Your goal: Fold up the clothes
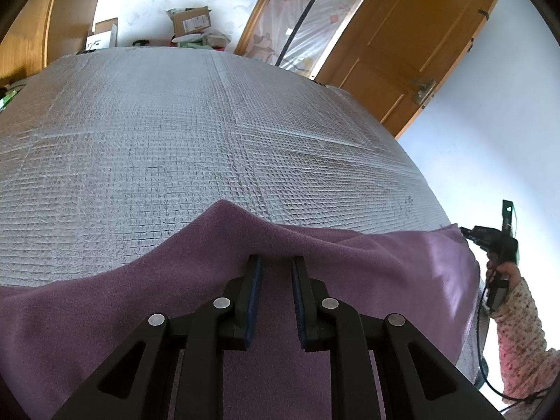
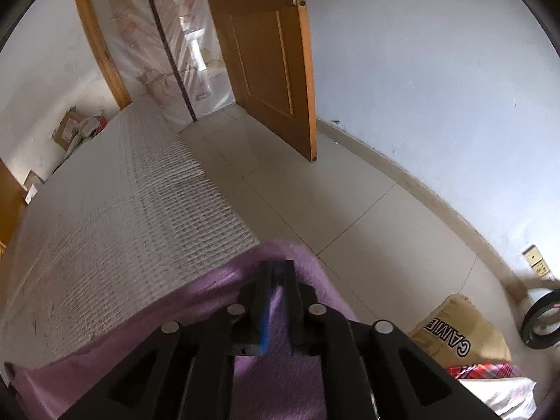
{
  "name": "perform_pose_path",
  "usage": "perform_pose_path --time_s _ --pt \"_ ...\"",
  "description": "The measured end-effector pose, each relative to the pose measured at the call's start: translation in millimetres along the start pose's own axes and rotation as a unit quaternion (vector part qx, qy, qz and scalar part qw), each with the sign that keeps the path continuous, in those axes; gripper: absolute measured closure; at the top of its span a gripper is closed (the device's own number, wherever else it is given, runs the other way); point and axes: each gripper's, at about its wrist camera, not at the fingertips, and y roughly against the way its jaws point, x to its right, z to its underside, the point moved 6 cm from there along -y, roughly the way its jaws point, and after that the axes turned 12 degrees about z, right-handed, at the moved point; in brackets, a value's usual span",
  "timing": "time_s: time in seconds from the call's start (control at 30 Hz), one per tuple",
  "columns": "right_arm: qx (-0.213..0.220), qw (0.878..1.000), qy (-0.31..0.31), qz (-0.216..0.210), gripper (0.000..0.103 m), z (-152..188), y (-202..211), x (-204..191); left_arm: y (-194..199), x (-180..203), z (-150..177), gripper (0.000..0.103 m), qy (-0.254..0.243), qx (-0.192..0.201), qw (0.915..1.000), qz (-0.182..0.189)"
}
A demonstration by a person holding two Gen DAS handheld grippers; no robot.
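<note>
A purple fleece cloth point(image 1: 385, 273) lies over the near end of a bed with a grey-white woven cover point(image 1: 175, 122). My left gripper point(image 1: 277, 260) stands on the cloth's far edge, its jaws narrow, with a fold of the fleece pinched between them; the cloth bulges up just ahead of it. In the left wrist view my right gripper point(image 1: 463, 230) holds the cloth's right corner, which is drawn to a point at the bed's edge. In the right wrist view that gripper point(image 2: 277, 264) has its jaws nearly together, with the purple cloth point(image 2: 196, 301) between the pads.
The bed cover point(image 2: 122, 210) stretches far ahead. Right of the bed is a tiled floor point(image 2: 315, 192), an open wooden door point(image 2: 269, 52), a printed sack point(image 2: 455, 336) and a black ring point(image 2: 540, 318). Cardboard boxes point(image 1: 192, 21) stand beyond the bed. A floral sleeve point(image 1: 518, 315) carries the right gripper.
</note>
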Motion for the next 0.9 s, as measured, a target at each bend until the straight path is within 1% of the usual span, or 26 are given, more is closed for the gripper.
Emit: perform_pose_path --time_s 0.03,0.07,0.17,0.23,0.27,0.37,0.43,0.5,0.57,0.6,0.67,0.73,0.8,0.83,0.9 --pt "0.005 1.000 0.005 -0.002 0.082 1 7 -2 1 1 0 0.085 -0.001 -0.001 1.0000 -0.004" --pt "0.009 1.000 0.011 -0.005 0.078 2 14 -3 3 2 0 0.085 -0.002 -0.001 1.0000 -0.008" --pt "0.028 0.998 0.036 -0.044 0.078 16 40 -20 9 5 1 0.085 -0.002 -0.003 0.9998 -0.021" --pt "0.038 0.995 0.055 -0.073 0.078 28 59 -33 15 8 5 0.085 0.001 -0.003 0.9997 -0.023" --pt "0.042 0.992 0.074 -0.088 0.078 40 69 -43 19 10 8 0.085 0.001 -0.003 0.9997 -0.025" --pt "0.052 0.985 0.127 -0.109 0.078 70 84 -70 30 16 22 0.085 -0.005 -0.005 0.9994 -0.033" --pt "0.059 0.979 0.156 -0.115 0.078 90 91 -80 39 16 33 0.085 -0.012 -0.006 0.9989 -0.046" --pt "0.071 0.975 0.180 -0.107 0.078 105 94 -84 48 14 43 0.085 -0.011 -0.005 0.9985 -0.054" --pt "0.073 0.973 0.196 -0.098 0.078 120 96 -82 57 10 55 0.085 -0.006 -0.005 0.9984 -0.056" --pt "0.075 0.972 0.199 -0.096 0.077 126 97 -80 61 8 60 0.085 -0.007 -0.004 0.9979 -0.064" --pt "0.091 0.970 0.210 -0.081 0.075 134 102 -73 71 3 68 0.085 -0.005 0.000 0.9967 -0.082" --pt "0.092 0.970 0.215 -0.058 0.075 141 107 -67 80 0 78 0.085 -0.003 0.005 0.9964 -0.085" --pt "0.102 0.970 0.217 -0.044 0.075 146 121 -62 89 -2 85 0.085 -0.004 0.010 0.9950 -0.100" --pt "0.109 0.969 0.216 -0.055 0.075 148 128 -64 95 -4 89 0.085 -0.005 0.014 0.9939 -0.109" --pt "0.128 0.962 0.217 -0.107 0.075 151 150 -82 105 -7 97 0.085 0.001 0.022 0.9930 -0.116"
